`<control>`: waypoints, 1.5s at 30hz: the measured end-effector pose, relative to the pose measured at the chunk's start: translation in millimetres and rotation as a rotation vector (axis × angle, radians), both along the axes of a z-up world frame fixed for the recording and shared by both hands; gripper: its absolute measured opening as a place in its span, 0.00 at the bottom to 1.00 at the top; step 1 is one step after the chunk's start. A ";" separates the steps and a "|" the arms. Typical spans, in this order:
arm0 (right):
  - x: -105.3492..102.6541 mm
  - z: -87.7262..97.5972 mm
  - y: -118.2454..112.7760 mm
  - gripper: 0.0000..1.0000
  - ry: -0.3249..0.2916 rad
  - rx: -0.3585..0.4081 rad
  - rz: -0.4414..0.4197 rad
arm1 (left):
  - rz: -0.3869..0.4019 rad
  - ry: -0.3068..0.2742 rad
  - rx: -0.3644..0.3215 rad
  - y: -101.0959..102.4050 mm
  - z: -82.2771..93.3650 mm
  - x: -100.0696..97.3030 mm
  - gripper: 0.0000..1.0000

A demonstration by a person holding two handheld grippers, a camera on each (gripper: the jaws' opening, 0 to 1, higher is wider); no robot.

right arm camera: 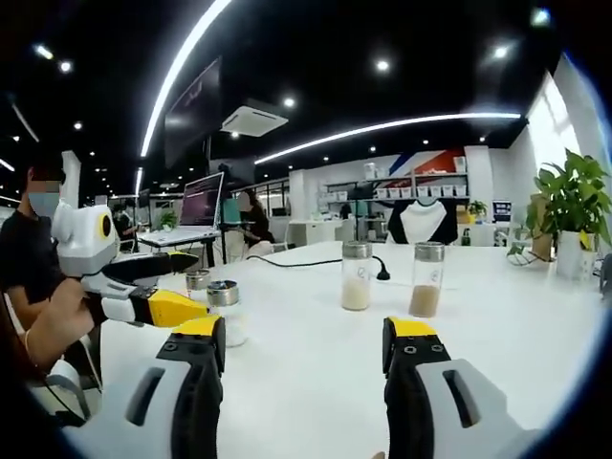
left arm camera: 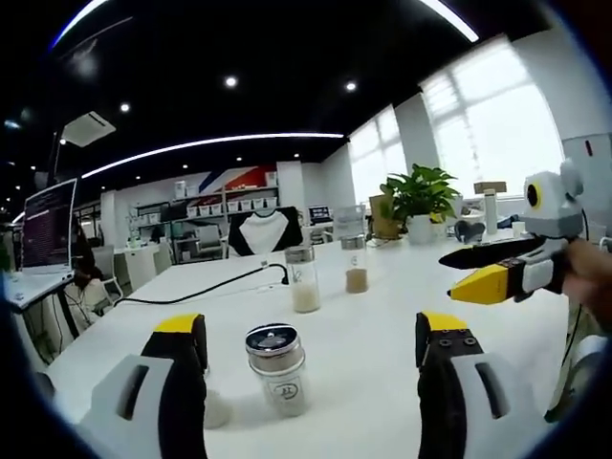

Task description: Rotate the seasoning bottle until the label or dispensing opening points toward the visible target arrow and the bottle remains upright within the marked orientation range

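White table (left arm camera: 382, 316) in an open office. Near the left gripper (left arm camera: 311, 359), whose jaws are spread with nothing held, the seasoning bottle (left arm camera: 278, 368) stands upright between them, long axis vertical, its small label facing the camera, print unreadable. Right gripper (right arm camera: 304, 359) gapes wide too, two jars (right arm camera: 357, 276) beyond it.

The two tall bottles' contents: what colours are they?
Left bottle holds white powder, right bottle brown; clearest in the right gripper view.
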State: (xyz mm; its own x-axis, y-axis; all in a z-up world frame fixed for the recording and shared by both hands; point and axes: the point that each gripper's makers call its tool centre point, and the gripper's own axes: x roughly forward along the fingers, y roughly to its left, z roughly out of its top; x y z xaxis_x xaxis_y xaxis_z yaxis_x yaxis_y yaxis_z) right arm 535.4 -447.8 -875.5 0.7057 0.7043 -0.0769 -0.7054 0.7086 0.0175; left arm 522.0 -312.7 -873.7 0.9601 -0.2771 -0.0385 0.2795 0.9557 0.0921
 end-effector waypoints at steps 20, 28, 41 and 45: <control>60.3 28.6 13.0 0.65 -0.018 0.010 0.098 | -0.036 0.018 0.053 2.6 -8.0 -3.9 0.96; 86.4 33.8 19.6 0.67 -0.005 0.004 0.104 | -0.081 0.013 0.008 1.0 -1.9 -5.9 0.96; 123.3 36.3 46.6 0.67 -0.003 0.025 0.114 | -0.095 0.000 -0.029 3.8 0.9 -6.9 0.96; 132.6 35.2 55.5 0.67 0.004 0.034 0.107 | -0.109 0.019 -0.029 2.1 -2.5 -6.5 0.96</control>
